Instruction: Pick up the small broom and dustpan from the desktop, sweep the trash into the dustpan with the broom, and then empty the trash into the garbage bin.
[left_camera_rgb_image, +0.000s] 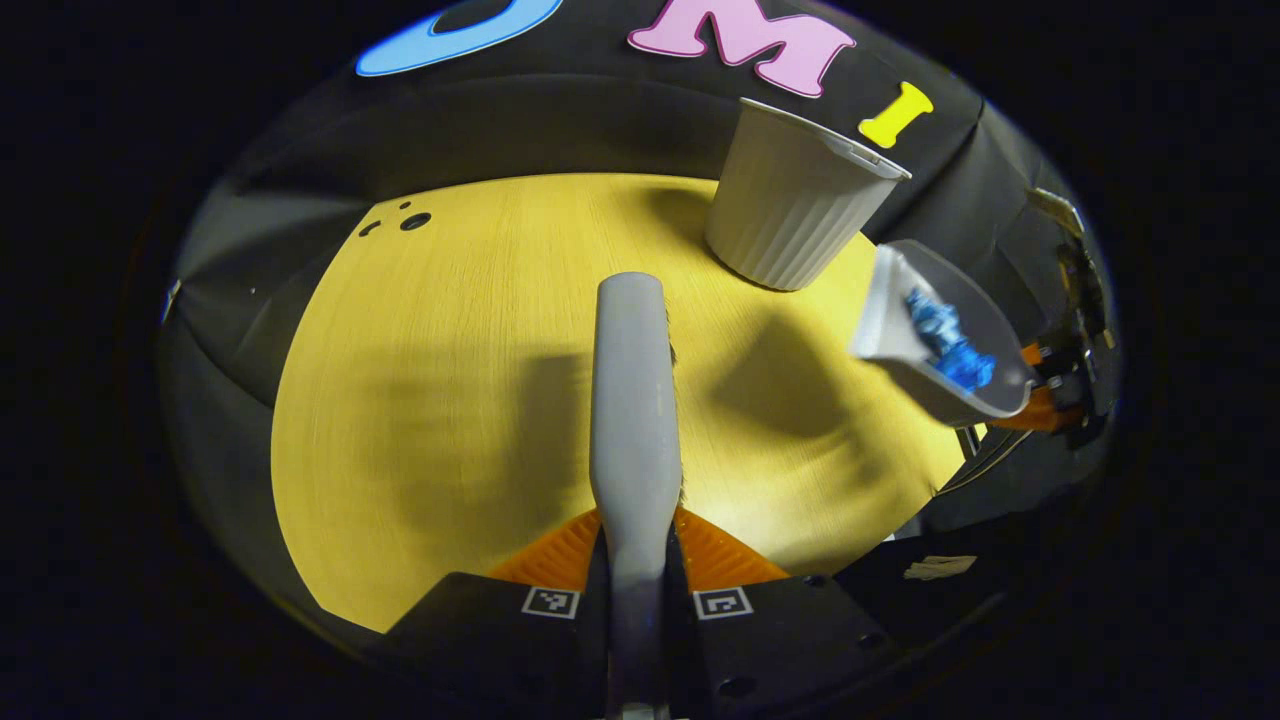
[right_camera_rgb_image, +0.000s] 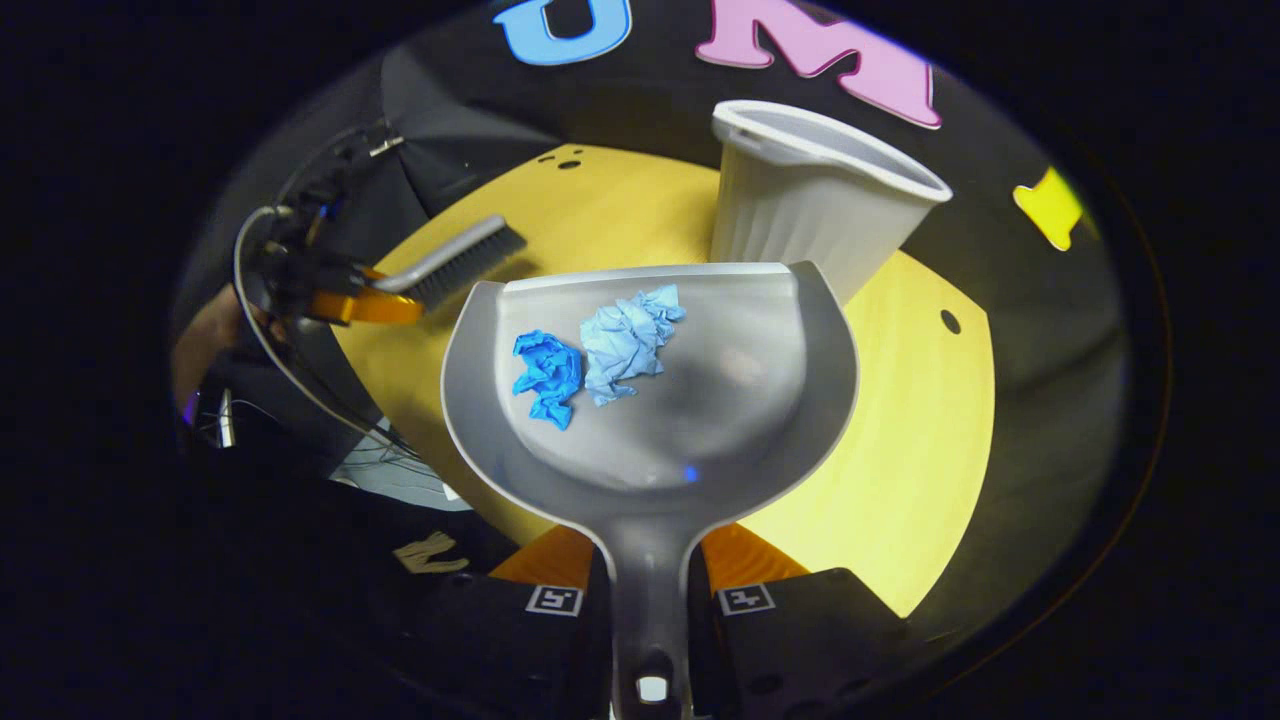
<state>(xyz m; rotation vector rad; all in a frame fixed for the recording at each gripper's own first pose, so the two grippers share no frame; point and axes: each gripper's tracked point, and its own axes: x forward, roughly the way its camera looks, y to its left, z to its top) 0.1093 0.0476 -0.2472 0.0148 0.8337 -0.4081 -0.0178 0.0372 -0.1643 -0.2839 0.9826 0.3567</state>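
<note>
Sweeping looks done: the right gripper (right_camera_rgb_image: 648, 590), clamping the dustpan (right_camera_rgb_image: 700, 420), is carrying both paper wads (right_camera_rgb_image: 600, 360) toward the bin (right_camera_rgb_image: 800, 210) (emptying remains); the left gripper (left_camera_rgb_image: 636, 590) is gripping the broom (left_camera_rgb_image: 632, 400).

Ribbed bin (right_camera_rgb_image: 815, 200) standing at the desk's (left_camera_rgb_image: 450, 400) far edge, bare desktop open around it

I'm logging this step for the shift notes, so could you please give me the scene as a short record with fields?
left tongs: shut on the broom, held above the table
right tongs: shut on the dustpan handle, pan lifted
trash: two crumpled blue paper balls lying in the dustpan
garbage bin: upright on the table, just beyond the dustpan's front edge
stage: sweeping done, emptying not yet done
</note>
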